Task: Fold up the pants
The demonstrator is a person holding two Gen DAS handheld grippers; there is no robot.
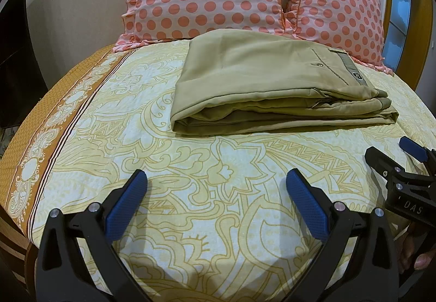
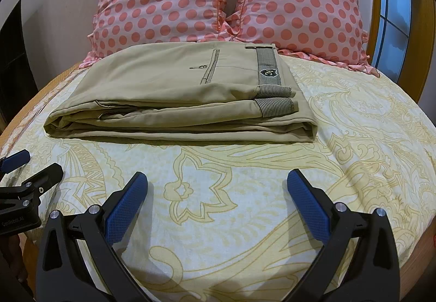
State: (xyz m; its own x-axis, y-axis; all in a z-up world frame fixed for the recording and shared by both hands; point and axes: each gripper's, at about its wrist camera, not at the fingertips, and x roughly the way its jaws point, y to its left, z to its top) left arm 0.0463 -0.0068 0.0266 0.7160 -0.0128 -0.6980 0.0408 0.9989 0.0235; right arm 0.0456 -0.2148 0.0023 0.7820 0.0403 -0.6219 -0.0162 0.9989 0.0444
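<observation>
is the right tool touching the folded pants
Apart. The right wrist view shows bare bedsheet between the open right tool and the folded khaki pants.

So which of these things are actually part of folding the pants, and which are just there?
Part of the job:
- khaki pants, lying folded on the bedsheet
- left hand-held gripper, open
- right hand-held gripper, open

Just there:
- two polka-dot pillows
- window
</observation>
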